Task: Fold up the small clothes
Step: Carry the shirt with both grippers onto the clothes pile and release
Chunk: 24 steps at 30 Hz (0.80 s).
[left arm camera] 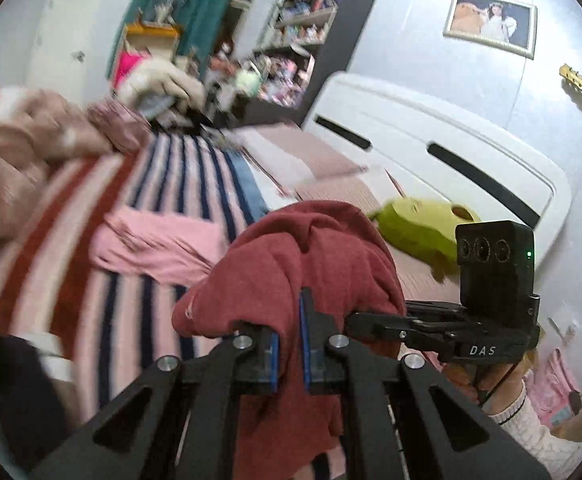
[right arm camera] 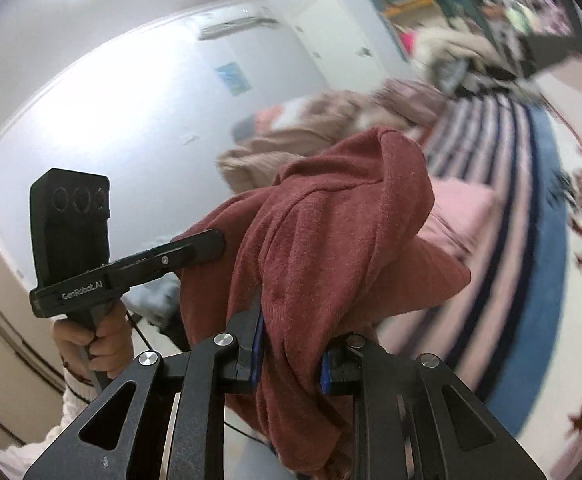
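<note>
Hanging bunched between both grippers, the dark red knit garment (left arm camera: pixel 291 264) droops in soft folds above the striped blanket (left arm camera: pixel 163 184) (a pink garment (left arm camera: pixel 159 244) lies flat there). The left gripper (left arm camera: pixel 289 344) and right gripper (right arm camera: pixel 291 356) are each clamped on its cloth.

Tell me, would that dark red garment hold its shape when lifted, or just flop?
Probably flop: the dark red garment drapes in soft folds over the left tool and hangs below the right tool. It looks light, since both pinches carry it. Its fuzzy knit likely resists slipping from the pads.
</note>
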Available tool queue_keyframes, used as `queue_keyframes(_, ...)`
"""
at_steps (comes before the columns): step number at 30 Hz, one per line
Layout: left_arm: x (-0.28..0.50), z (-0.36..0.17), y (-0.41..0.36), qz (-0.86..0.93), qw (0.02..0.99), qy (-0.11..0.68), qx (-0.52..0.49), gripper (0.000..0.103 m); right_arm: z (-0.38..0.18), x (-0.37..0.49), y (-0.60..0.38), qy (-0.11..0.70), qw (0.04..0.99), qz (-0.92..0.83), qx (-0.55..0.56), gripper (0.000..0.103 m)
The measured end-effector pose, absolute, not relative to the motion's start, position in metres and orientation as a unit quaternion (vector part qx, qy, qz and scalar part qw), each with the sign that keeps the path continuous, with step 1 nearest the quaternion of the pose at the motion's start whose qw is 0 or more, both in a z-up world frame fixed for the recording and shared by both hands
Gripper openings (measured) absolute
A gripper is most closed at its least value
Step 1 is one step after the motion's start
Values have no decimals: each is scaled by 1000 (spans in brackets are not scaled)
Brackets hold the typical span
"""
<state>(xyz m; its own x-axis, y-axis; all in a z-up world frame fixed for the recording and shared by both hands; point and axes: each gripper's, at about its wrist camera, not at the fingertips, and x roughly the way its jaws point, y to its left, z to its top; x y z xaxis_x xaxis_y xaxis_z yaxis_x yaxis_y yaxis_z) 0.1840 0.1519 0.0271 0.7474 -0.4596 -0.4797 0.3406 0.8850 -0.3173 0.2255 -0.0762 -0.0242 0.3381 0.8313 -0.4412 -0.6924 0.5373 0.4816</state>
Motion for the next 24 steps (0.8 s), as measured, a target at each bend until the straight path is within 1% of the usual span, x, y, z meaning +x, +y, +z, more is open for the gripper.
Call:
queue_keyframes(6, 133, 90, 208, -134, 960, 239, -66, 5, 36, 208, 0, 288, 789, 537, 80, 15)
queue_keyframes(9, 110, 115, 241, -90, 966, 234, -63, 5, 58, 198, 40, 273, 771, 571, 67, 15)
queue_keyframes(14, 78, 149, 294, -14, 971, 234, -53, 5, 80, 182, 102, 266, 731, 626, 53, 15)
queue_keyframes(17, 66, 161, 330, 38, 968, 241, -50, 6, 84, 180, 134, 276, 703, 652, 59, 15)
queue_keyframes(21, 79, 145, 381, 75, 956, 275, -69, 6, 72, 198, 190, 315, 685, 654, 59, 15)
queue_keyframes(24, 110, 106, 423, 101, 937, 322, -91, 7, 43, 221, 237, 364, 684, 631, 47, 15)
